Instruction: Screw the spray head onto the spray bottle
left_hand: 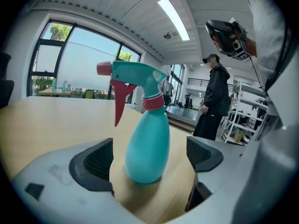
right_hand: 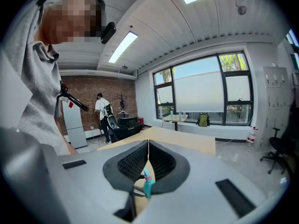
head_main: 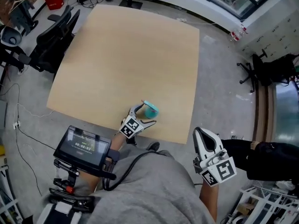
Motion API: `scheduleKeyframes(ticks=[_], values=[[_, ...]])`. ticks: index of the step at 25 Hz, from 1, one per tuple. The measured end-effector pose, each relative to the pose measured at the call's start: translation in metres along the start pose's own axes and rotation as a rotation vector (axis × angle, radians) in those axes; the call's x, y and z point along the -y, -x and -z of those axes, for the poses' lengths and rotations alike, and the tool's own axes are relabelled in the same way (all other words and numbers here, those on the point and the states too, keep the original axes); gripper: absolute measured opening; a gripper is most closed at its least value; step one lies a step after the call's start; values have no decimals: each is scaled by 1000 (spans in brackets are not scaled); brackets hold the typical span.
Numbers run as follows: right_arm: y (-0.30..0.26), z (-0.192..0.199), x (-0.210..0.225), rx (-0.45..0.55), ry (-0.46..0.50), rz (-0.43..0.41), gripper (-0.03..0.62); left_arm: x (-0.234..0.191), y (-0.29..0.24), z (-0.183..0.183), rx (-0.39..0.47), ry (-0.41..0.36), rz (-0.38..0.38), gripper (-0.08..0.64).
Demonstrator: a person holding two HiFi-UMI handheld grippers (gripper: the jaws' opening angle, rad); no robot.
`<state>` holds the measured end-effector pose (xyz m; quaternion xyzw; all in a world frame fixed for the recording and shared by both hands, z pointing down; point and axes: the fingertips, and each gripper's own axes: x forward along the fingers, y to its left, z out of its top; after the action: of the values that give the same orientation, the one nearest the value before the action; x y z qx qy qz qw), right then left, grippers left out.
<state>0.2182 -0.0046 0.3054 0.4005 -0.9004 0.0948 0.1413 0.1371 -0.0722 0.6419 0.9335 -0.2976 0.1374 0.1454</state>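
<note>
While upright, spray bottle (left_hand: 147, 143) within wide-spread left claw (left_hand: 148, 158), nozzle (left_hand: 103, 69) toward its left pad (left_hand: 93, 161); right claw (right_hand: 148, 148) closed.

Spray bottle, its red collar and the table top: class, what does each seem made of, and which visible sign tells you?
Spray bottle: probably plastic, opaque teal, smooth with a soft sheen.
Red collar: likely moulded plastic, its rim looks finely ribbed.
Table: light wood-look top, veneer or laminate, matte; which one can't be told.
</note>
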Motion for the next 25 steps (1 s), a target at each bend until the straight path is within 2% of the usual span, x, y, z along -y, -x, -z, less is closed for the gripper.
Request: scheduleKeyframes(ticks=[6, 10, 11, 12, 14, 19, 20, 22, 23, 25], values=[[-20, -7, 13, -57, -6, 10, 6, 0, -41, -3, -22, -29, 40, 465], [-31, -8, 9, -92, 6, -31, 6, -2, -54, 6, -68, -61, 11, 460], [-35, -9, 8, -100, 11, -47, 6, -3, -55, 6, -77, -62, 5, 439], [-40, -9, 6, -108, 16, -63, 6, -4, -55, 5, -89, -64, 7, 411], [-49, -6, 4, -132, 29, -91, 6, -2, -55, 5, -127, -76, 34, 405], [-76, 13, 8, -243, 61, -168, 9, 15, -45, -12, -231, -213, 132, 400], [-84, 14, 8, -267, 60, -192, 29, 18, -40, -19, -244, -240, 149, 400], [-100, 19, 5, -333, 41, -242, 187, 19, -29, -33, -269, -302, 162, 399], [-109, 22, 4, -369, 18, -265, 229, 18, -24, -39, -281, -337, 155, 399], [-126, 32, 1, -439, -69, -300, 242, 13, -16, -50, -301, -402, 114, 399]])
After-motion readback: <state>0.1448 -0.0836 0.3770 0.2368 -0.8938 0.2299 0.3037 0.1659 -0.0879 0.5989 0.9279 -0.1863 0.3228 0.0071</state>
